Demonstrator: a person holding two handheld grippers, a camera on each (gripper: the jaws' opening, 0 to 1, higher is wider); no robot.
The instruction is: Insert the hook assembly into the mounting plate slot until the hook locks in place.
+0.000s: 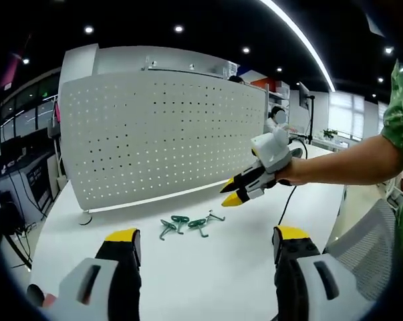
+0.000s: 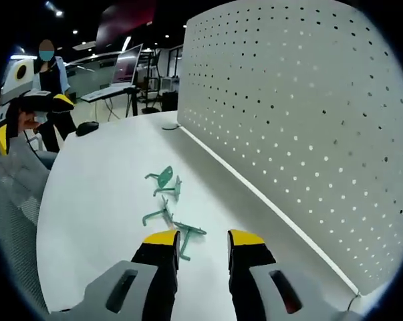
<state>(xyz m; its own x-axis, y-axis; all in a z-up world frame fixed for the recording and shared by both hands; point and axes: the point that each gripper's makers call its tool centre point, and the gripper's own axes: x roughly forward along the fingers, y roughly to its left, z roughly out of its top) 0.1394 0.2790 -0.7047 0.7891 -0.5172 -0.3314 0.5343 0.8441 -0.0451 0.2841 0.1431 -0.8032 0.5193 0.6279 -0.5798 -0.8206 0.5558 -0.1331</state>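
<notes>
A broad white table (image 1: pixel 208 267) carries everything here, and along its far edge stands a big white perforated mounting plate (image 1: pixel 161 134), upright and dotted with rows of small holes. In front of that plate, lying loose on the tabletop, is a small scatter of green hooks (image 1: pixel 188 224), close together and well short of the board. The right gripper (image 1: pixel 232 192) hangs above the table beside the hooks, its yellow-tipped fingers nearly together and holding nothing. The left gripper (image 1: pixel 206 235) waits lower down with its fingers wide apart, also empty.
</notes>
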